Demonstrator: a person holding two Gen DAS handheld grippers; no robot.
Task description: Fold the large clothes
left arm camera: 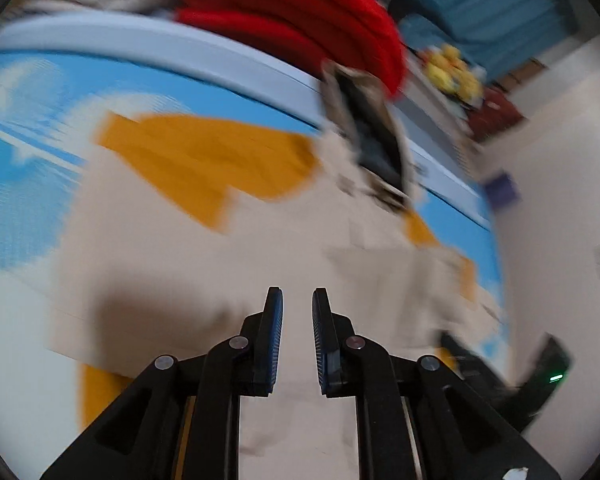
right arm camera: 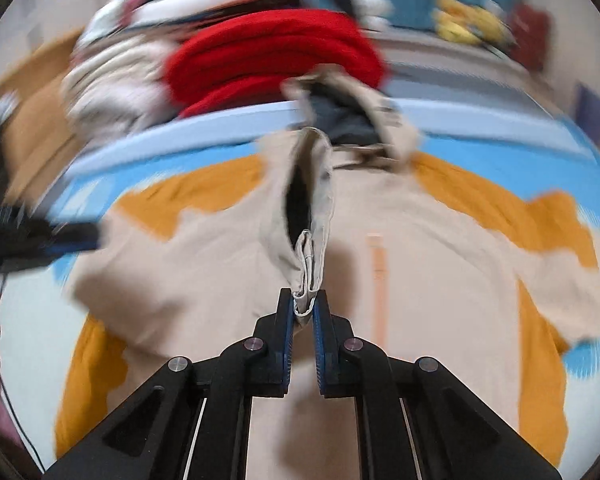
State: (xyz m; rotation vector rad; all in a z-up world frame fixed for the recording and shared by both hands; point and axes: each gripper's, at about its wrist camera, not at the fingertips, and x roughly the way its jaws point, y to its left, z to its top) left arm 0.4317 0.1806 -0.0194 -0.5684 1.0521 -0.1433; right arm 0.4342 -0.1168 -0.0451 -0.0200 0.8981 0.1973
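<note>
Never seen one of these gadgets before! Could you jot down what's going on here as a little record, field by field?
Garment: beige jacket with mustard-orange panels, spread flat
Surface: blue and white sheet
Right gripper: shut on a bunched beige edge of the jacket
Left gripper: open, holding nothing, above the beige cloth
Behind: folded red garment in a pile of clothes
Image quality: motion blur, fine detail unclear
</note>
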